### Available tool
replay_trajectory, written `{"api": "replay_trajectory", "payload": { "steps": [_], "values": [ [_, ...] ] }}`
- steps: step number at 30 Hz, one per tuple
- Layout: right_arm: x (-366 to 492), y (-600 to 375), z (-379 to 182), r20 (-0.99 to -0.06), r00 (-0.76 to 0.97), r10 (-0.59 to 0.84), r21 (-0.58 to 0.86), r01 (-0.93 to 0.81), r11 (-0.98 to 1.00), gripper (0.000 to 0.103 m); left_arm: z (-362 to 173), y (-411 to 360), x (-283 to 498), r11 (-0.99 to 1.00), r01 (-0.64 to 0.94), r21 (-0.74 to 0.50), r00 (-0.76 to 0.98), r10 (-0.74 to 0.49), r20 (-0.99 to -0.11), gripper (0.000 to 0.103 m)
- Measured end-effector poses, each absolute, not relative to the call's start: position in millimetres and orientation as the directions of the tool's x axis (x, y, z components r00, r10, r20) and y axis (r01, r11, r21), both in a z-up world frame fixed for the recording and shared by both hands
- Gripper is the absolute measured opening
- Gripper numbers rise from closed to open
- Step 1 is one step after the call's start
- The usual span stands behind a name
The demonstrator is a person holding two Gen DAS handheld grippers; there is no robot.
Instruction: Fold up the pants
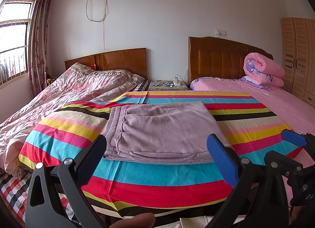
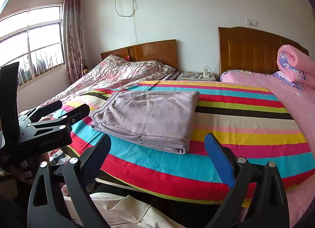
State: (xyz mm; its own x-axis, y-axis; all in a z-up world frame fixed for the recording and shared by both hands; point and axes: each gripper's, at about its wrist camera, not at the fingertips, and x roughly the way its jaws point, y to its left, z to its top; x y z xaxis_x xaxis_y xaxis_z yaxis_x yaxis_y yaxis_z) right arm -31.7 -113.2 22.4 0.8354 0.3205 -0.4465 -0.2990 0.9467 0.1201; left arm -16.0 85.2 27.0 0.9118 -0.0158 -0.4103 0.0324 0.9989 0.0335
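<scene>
Pants (image 1: 163,131) folded, on striped sheet (image 1: 177,184)

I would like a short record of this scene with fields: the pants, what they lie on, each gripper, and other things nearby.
pants: mauve pants, folded into a flat rectangle
surface: striped sheet spread over the bed
left gripper: left gripper open, empty, near the folded pants, not touching
right gripper: right gripper open, empty, apart from the pants
nearby: rolled pink quilt on the right; floral duvet on the left
</scene>
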Motion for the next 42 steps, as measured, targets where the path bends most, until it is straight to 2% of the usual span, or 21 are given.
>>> {"api": "replay_trajectory", "payload": {
  "steps": [27,42],
  "values": [
    [-33.3,-102.8,17.9,-0.457,0.828,0.324,0.129,-0.298,0.946,0.093,25.9,88.5,-15.9,0.999,0.039,0.023,0.912,-0.026,-0.410,0.102],
    [-32.1,-99.3,14.3,-0.472,0.818,0.328,0.140,-0.298,0.944,0.093,20.8,98.3,-12.7,0.999,0.035,-0.034,0.903,-0.046,-0.426,0.102]
  ]
}}
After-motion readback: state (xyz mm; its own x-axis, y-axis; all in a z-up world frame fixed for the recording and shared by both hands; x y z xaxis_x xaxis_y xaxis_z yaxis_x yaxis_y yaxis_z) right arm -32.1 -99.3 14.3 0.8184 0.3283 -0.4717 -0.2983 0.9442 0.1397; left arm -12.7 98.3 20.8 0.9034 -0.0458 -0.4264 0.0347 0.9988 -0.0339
